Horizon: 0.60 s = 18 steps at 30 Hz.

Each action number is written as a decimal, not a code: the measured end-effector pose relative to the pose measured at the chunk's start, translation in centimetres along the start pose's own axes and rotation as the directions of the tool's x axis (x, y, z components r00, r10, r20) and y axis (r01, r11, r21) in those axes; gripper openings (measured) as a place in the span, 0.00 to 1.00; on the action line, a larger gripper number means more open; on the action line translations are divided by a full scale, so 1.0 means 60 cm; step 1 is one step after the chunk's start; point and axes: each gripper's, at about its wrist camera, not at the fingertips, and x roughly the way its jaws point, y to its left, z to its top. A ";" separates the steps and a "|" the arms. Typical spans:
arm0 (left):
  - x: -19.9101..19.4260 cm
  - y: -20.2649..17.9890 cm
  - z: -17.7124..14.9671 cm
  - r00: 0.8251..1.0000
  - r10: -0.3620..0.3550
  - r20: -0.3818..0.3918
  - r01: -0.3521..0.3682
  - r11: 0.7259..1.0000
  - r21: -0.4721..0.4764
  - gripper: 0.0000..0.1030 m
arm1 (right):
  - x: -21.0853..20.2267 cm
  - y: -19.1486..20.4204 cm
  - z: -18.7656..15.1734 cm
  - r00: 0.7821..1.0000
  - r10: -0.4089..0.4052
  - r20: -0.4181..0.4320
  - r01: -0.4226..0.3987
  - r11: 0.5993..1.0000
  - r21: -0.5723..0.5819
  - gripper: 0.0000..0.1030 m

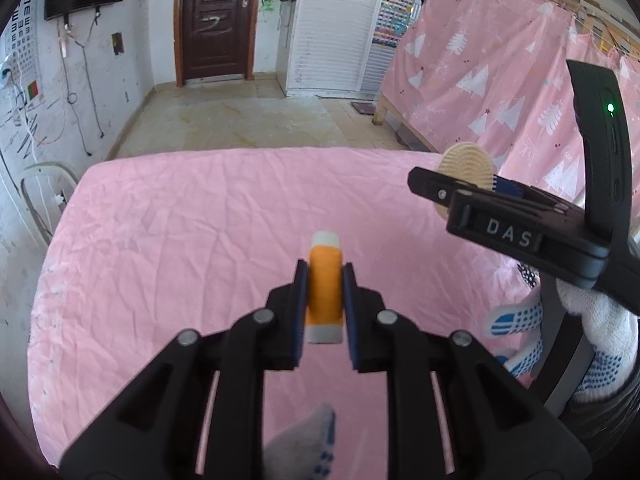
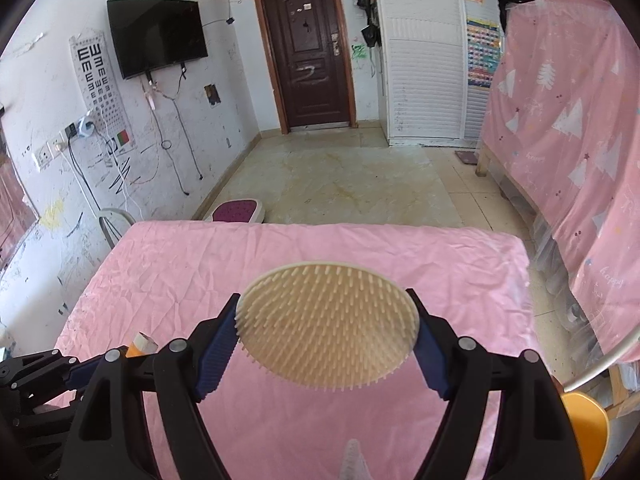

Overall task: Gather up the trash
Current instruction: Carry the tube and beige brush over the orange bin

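"DAS" stands in white letters on the right gripper; rows of "E" fill the eye chart, left beyond the fingers.

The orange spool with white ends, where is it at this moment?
The orange spool sits clamped between the left gripper's pads at the centre of the left wrist view, above the pink tablecloth; in the right wrist view it peeks out at lower left.

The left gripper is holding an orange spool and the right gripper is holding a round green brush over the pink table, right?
Almost. The brush is cream-coloured, not green; the right wrist view shows it plainly. The rest holds: the left gripper holds the orange spool, and the right gripper holds the round brush over the pink table.
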 end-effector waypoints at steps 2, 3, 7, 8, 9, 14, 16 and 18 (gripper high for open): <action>-0.002 -0.017 -0.002 1.000 0.000 0.000 0.000 1.000 0.015 0.15 | -0.019 -0.022 -0.005 1.000 -0.007 0.014 0.007 1.000 0.018 0.66; -0.002 -0.022 -0.003 1.000 0.000 0.001 0.000 1.000 0.021 0.15 | -0.024 -0.027 -0.008 1.000 -0.010 0.018 0.010 1.000 0.025 0.66; -0.002 -0.057 -0.005 1.000 -0.005 0.000 0.005 0.999 0.054 0.15 | -0.057 -0.067 -0.022 0.999 -0.024 0.042 0.021 0.998 0.062 0.66; -0.003 -0.067 -0.006 1.000 -0.006 0.000 0.006 0.998 0.064 0.15 | -0.062 -0.076 -0.023 0.999 -0.027 0.048 0.023 0.997 0.070 0.66; -0.003 -0.078 -0.007 1.000 -0.008 0.000 0.008 0.997 0.074 0.15 | -0.070 -0.085 -0.026 0.998 -0.030 0.054 0.025 0.997 0.078 0.66; -0.003 -0.128 -0.014 1.000 -0.016 -0.004 0.016 0.993 0.118 0.15 | -0.108 -0.126 -0.045 0.995 -0.051 0.086 0.040 0.992 0.120 0.66; -0.003 -0.147 -0.014 1.000 -0.020 -0.004 0.021 0.990 0.137 0.15 | -0.125 -0.148 -0.053 0.993 -0.061 0.099 0.047 0.989 0.141 0.66; -0.004 -0.169 -0.020 1.000 -0.025 -0.004 0.025 0.988 0.155 0.15 | -0.139 -0.167 -0.061 0.991 -0.073 0.109 0.055 0.986 0.160 0.66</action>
